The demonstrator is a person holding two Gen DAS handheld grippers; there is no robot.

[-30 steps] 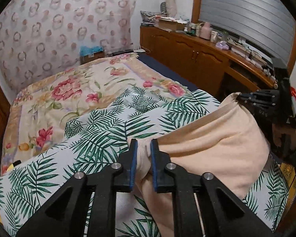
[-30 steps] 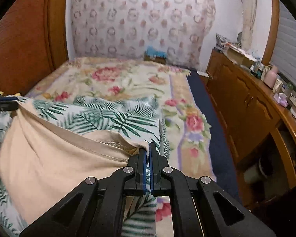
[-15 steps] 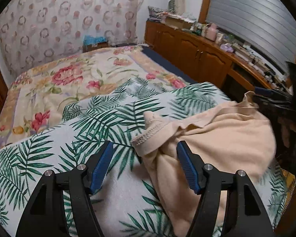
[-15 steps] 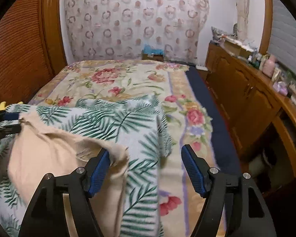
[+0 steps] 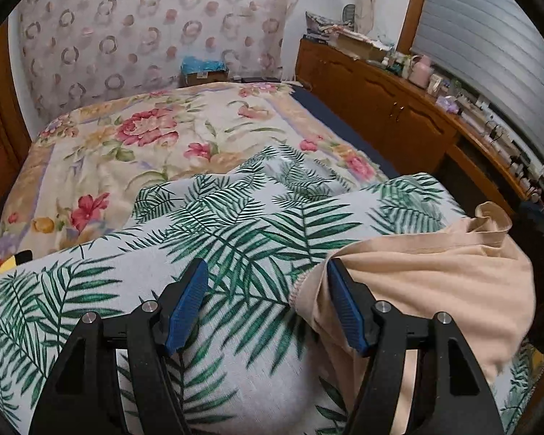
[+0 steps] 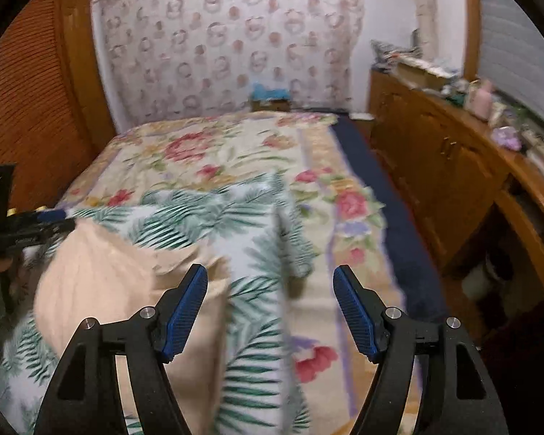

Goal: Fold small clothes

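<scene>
— on the bed, where do the tools stand?
— left gripper (image 5: 266,304) gapes wide, empty; the peach garment (image 5: 424,282) lies to its right, hem at the right pad.
— and the other?
— right gripper (image 6: 270,308) equally wide, cloth to its left on the palm-print cover (image 5: 235,224).

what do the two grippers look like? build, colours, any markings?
Both match: the left gripper and right gripper have black angular frames with triangular cut-outs, silver round screw heads at the joints, and jaws lined with blue ribbed pads. No cables, sleeves or readable markings show.
</scene>
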